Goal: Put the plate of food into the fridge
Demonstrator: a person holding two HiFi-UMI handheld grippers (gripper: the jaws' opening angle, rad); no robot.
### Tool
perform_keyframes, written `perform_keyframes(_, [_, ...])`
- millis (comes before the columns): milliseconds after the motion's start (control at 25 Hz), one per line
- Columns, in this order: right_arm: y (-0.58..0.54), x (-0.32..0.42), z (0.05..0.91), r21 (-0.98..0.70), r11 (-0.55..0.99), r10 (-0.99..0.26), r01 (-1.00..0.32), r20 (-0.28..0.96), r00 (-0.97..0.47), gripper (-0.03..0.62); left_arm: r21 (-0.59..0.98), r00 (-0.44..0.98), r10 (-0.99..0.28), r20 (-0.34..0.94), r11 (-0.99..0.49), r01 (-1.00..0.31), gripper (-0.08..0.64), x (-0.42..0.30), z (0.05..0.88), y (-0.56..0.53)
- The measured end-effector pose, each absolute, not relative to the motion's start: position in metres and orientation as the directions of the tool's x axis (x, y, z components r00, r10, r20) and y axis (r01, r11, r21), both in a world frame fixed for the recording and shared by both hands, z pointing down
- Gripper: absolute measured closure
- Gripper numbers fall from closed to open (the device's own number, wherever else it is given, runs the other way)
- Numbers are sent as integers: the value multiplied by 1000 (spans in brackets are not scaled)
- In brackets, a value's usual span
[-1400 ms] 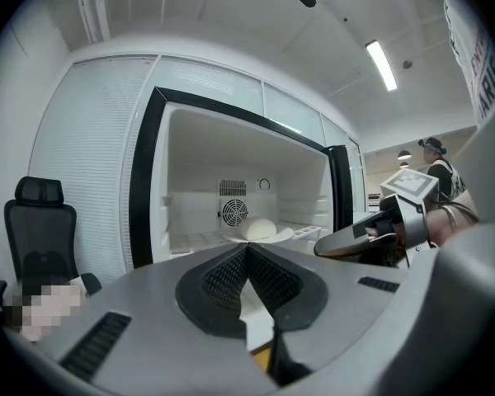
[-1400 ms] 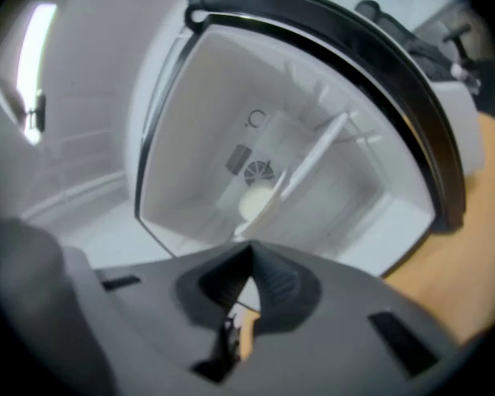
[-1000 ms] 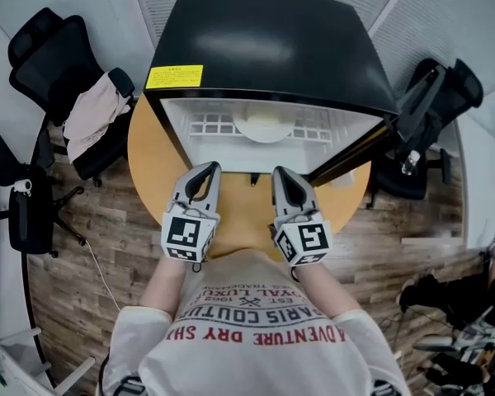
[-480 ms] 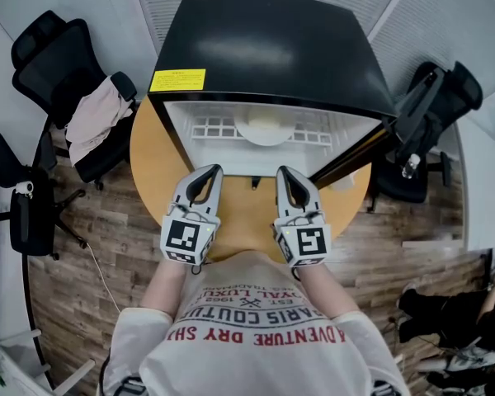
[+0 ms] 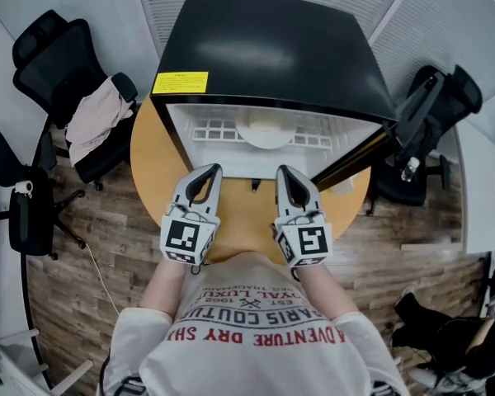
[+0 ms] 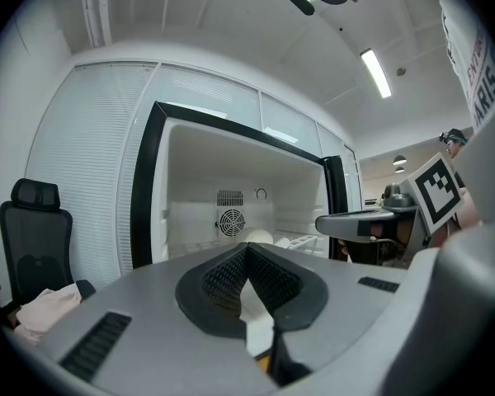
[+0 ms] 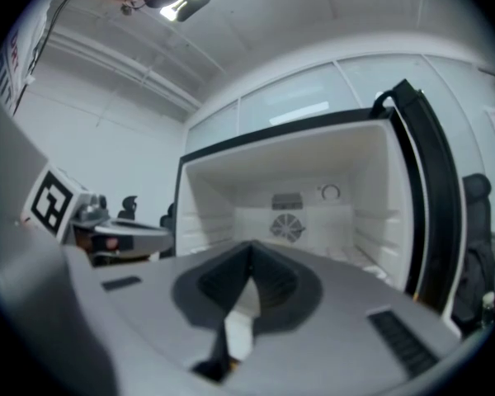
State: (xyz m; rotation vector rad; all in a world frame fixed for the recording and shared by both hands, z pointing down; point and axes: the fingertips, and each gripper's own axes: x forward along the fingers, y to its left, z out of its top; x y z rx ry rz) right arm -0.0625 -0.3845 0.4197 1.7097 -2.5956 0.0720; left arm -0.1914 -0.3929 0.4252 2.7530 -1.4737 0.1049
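A black mini fridge (image 5: 272, 44) stands on a round wooden table (image 5: 153, 159) with its door (image 5: 355, 157) swung open to the right. Inside, a white plate of food (image 5: 264, 128) rests on the white wire shelf (image 5: 219, 127). My left gripper (image 5: 205, 171) and right gripper (image 5: 285, 172) hover side by side over the table, just in front of the fridge opening. Both are shut and hold nothing. In the left gripper view the closed jaws (image 6: 247, 246) point into the white interior, where the plate (image 6: 261, 236) shows as a pale mound. The right gripper (image 7: 249, 244) also faces the cavity.
A black office chair (image 5: 54, 52) with a pale garment (image 5: 95, 114) draped on it stands at the left. Another chair (image 5: 441, 97) sits behind the open door on the right. Wooden floor (image 5: 107, 238) surrounds the table. A person's leg (image 5: 445, 332) shows at lower right.
Both grippers stay shut and have hardly moved. The person at the lower right has shifted.
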Motion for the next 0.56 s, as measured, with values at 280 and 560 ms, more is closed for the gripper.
perform_keyframes(280, [-386,-61,420,-15,395,-916,-918,61,-395,565,-26,556,-827,75,-559,-828,528,-192,425,-395])
perform_keyframes(560, [-386,-59,422,1,401,-914,-916,70,-400,565,-35,569,-819,71,-573,-819,528,-184,423,-394])
